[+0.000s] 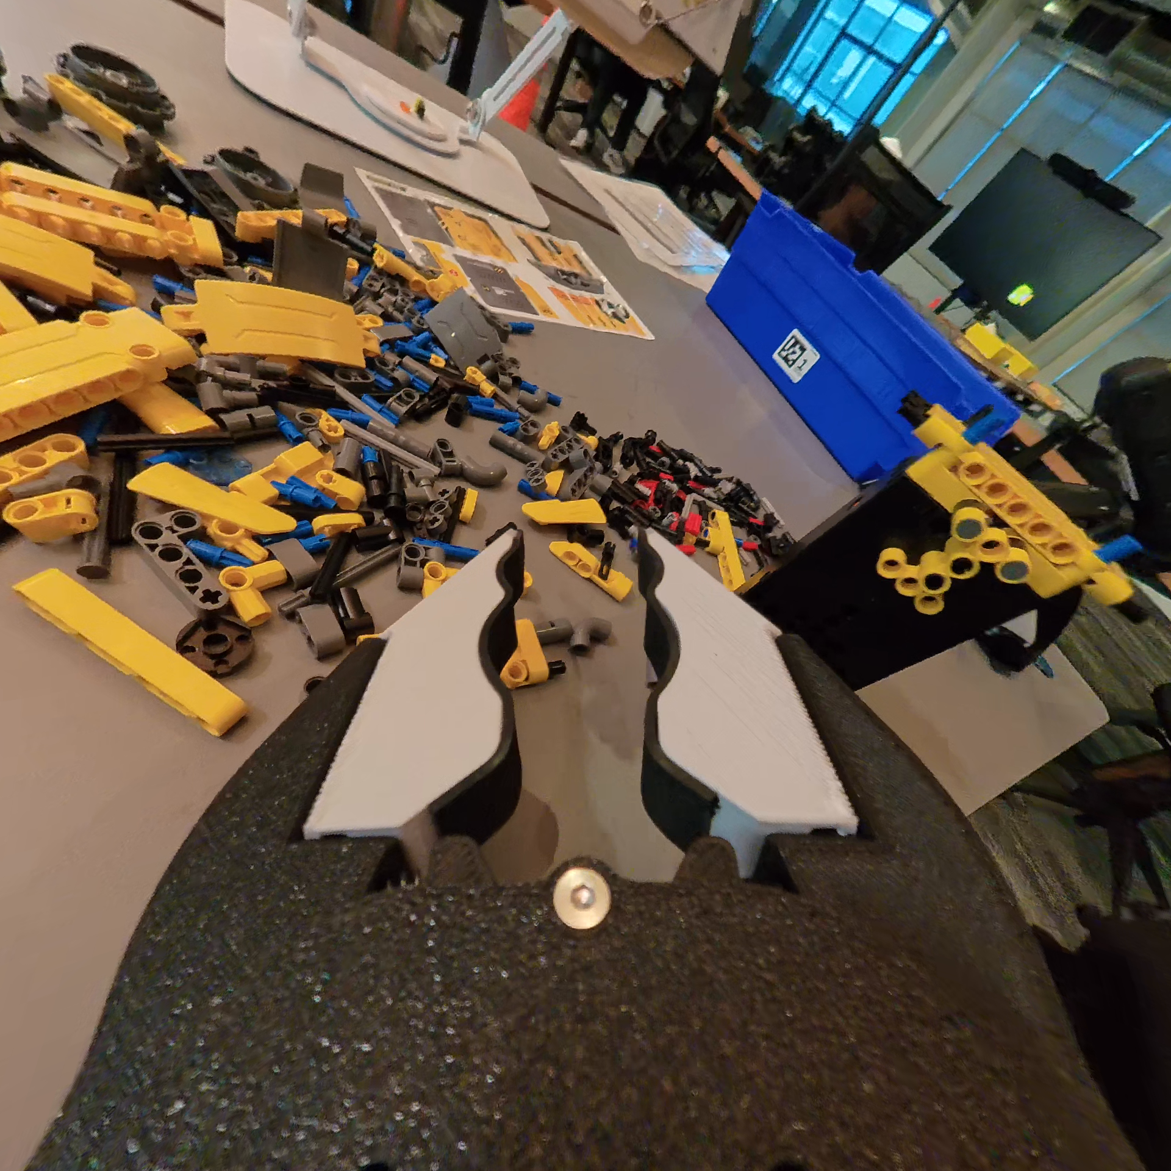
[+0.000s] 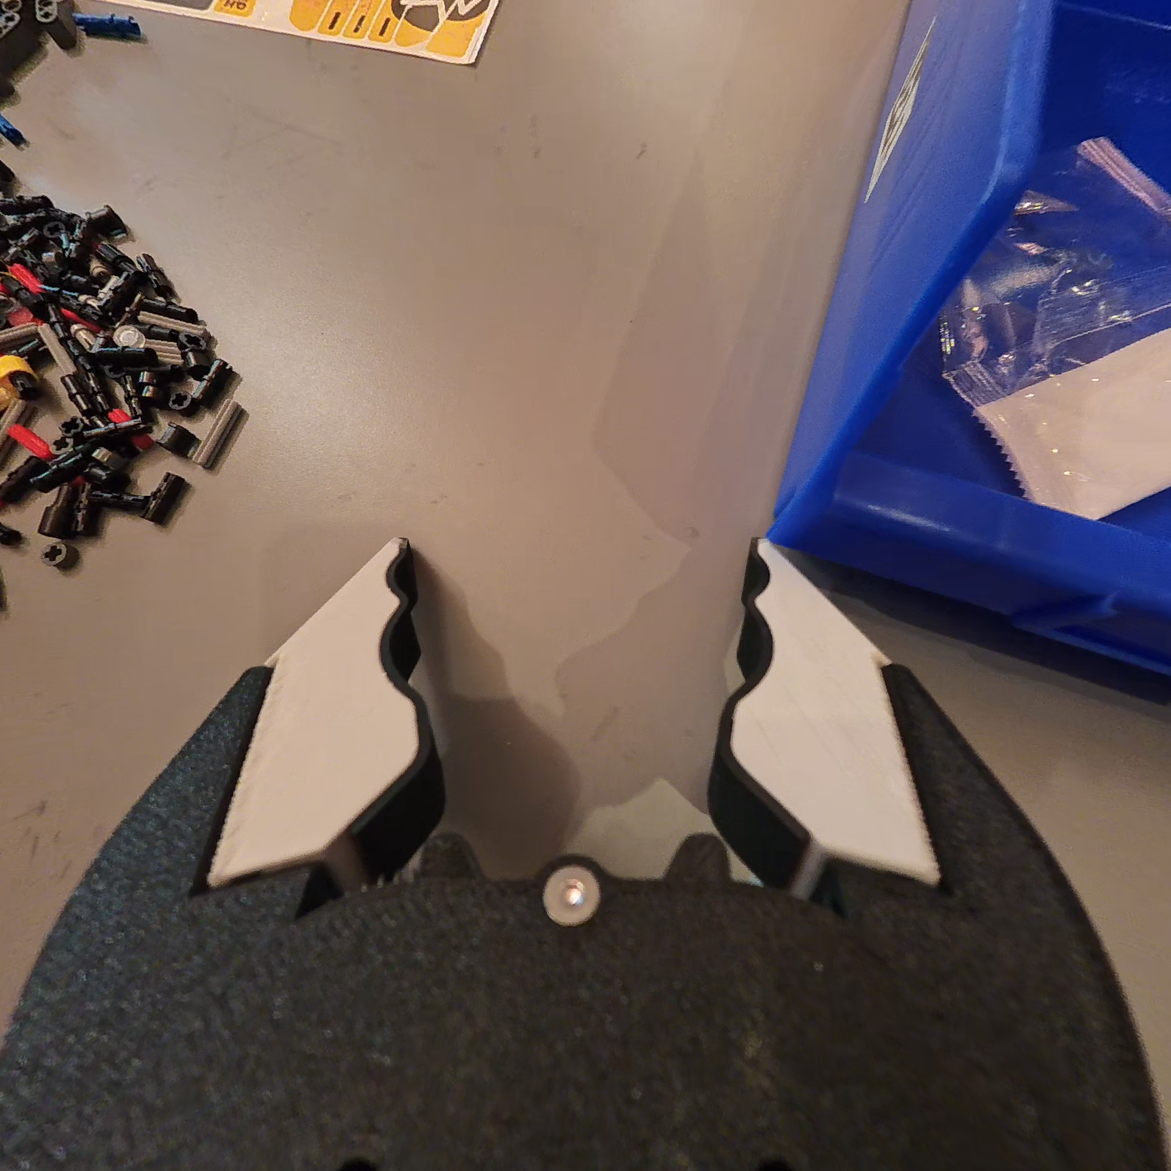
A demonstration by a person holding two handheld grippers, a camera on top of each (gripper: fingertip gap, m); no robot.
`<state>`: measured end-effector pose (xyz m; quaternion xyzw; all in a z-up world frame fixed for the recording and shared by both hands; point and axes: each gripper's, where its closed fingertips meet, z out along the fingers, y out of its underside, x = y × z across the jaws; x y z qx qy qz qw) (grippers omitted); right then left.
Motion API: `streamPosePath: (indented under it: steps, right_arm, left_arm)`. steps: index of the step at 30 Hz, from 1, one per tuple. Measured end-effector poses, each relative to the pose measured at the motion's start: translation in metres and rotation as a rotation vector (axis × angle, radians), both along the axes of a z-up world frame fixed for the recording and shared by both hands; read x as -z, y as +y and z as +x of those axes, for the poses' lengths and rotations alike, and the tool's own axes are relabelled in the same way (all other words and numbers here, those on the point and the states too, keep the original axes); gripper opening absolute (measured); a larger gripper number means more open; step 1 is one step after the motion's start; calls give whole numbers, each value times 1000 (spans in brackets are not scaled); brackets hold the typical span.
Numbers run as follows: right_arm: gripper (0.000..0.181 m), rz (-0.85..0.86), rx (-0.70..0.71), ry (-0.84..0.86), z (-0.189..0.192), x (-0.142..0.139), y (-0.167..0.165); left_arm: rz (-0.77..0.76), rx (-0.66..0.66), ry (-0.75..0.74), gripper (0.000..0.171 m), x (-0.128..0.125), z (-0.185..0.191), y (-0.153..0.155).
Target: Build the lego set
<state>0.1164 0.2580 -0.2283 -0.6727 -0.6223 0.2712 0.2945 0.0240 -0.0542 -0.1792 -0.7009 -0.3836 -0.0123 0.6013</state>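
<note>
Jaws apart on my left gripper [image 1: 580, 538] over scattered bricks [image 1: 355, 443]; right gripper [image 2: 576, 545] gapes wide, empty, beside blue bin [image 2: 887, 393].

Your hand-held gripper [image 2: 576, 545] has white fingers [image 2: 329, 729] with black pads on a speckled black body. Your surface [image 2: 507, 285] is plain grey, the bin [image 2: 887, 443] bright blue, the pins [image 2: 108, 361] black, grey and red, the beams [image 1: 127, 640] yellow.

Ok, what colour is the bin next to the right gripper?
Blue. The bin shows best in the right wrist view, just right of the open gripper.
</note>
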Motion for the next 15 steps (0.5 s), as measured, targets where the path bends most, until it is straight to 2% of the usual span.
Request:
streamPosePath:
  steps: [4,8,10,13,15]
  right_arm:
    - [104,0,0,0,0,0,0]
    - [104,0,0,0,0,0,0]
    - [104,0,0,0,0,0,0]
    - [104,0,0,0,0,0,0]
    - [104,0,0,0,0,0,0]
  left_arm:
    - [115,17,41,35,-16,4,-5]
    - [326,36,22,35,-37,6,-18]
    - [444,38,-20,35,-46,4,-28]
    - [591,3,-161,36,-48,-7,-42]
    - [670,11,-184,36,-56,-11,-52]
